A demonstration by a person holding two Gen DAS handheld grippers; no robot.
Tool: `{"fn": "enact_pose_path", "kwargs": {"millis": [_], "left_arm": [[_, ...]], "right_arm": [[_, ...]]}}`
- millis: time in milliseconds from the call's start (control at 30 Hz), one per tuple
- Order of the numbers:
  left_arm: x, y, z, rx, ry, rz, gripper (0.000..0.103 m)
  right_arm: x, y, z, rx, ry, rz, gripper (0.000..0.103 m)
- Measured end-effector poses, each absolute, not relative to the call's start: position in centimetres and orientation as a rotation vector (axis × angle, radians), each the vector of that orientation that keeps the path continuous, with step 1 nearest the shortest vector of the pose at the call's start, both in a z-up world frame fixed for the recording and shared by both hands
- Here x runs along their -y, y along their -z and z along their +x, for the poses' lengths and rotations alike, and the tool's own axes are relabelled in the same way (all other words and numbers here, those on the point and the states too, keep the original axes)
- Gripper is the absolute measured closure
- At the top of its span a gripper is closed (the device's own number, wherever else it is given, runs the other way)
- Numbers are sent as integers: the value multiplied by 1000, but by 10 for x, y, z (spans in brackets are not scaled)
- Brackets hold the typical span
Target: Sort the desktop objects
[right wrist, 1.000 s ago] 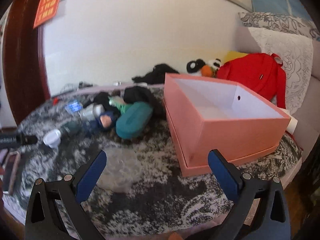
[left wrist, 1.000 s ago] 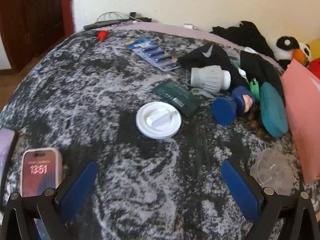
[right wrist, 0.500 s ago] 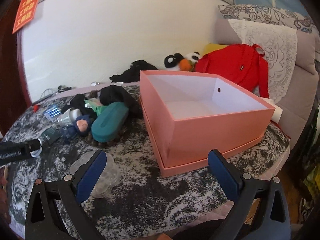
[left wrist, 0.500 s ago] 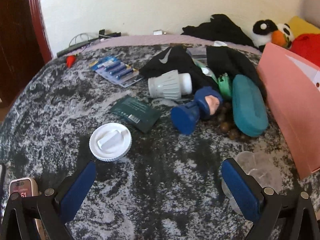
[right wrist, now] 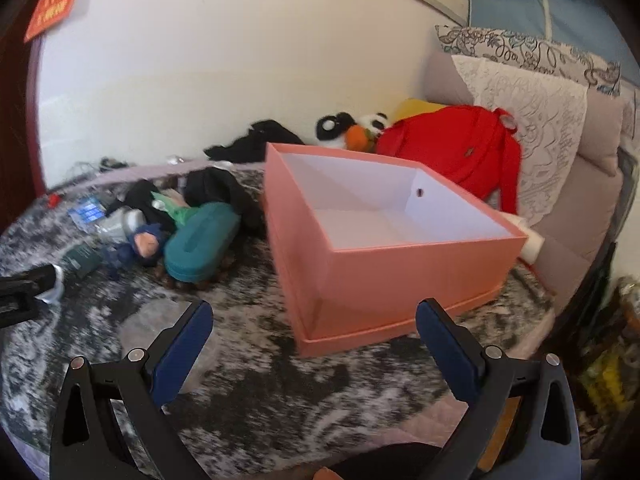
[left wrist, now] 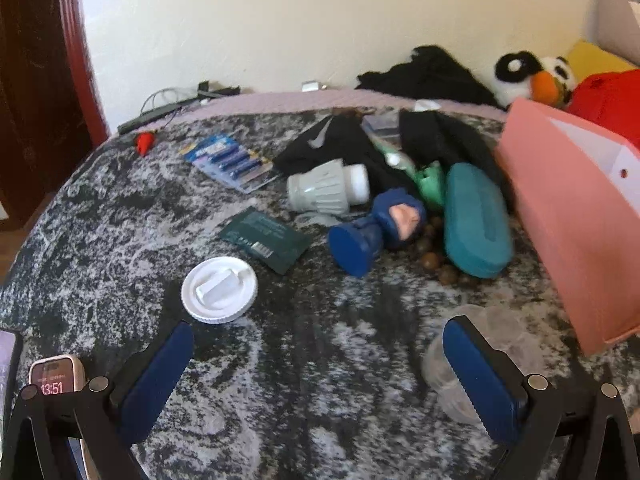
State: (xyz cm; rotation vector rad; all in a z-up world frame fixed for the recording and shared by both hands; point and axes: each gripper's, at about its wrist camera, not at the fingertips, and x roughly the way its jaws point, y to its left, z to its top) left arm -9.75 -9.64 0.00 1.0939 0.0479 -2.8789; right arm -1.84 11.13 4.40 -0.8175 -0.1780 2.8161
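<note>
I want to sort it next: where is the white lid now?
In the left wrist view, the white lid lies left of centre, beside the dark green packet.

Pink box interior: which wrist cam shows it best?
Right wrist. It looks down into the open pink box, showing the white walls, the floor and a small hole in one wall; nothing visible inside. Left wrist catches only one outer side and a sliver of inner wall at the frame's right edge.

Home bedroom, pillows (right wrist: 532, 120), plush penguin (right wrist: 348, 128), patterned blanket (left wrist: 320, 360)
</note>
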Motion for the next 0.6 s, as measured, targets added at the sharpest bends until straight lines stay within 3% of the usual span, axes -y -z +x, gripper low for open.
{"fn": "enact_pose_path", "kwargs": {"millis": [600], "left_arm": [[40,-34,-28,90,3022,869,0]], "right_arm": [[-125,-97,40,54,-2782,-867,0]]}}
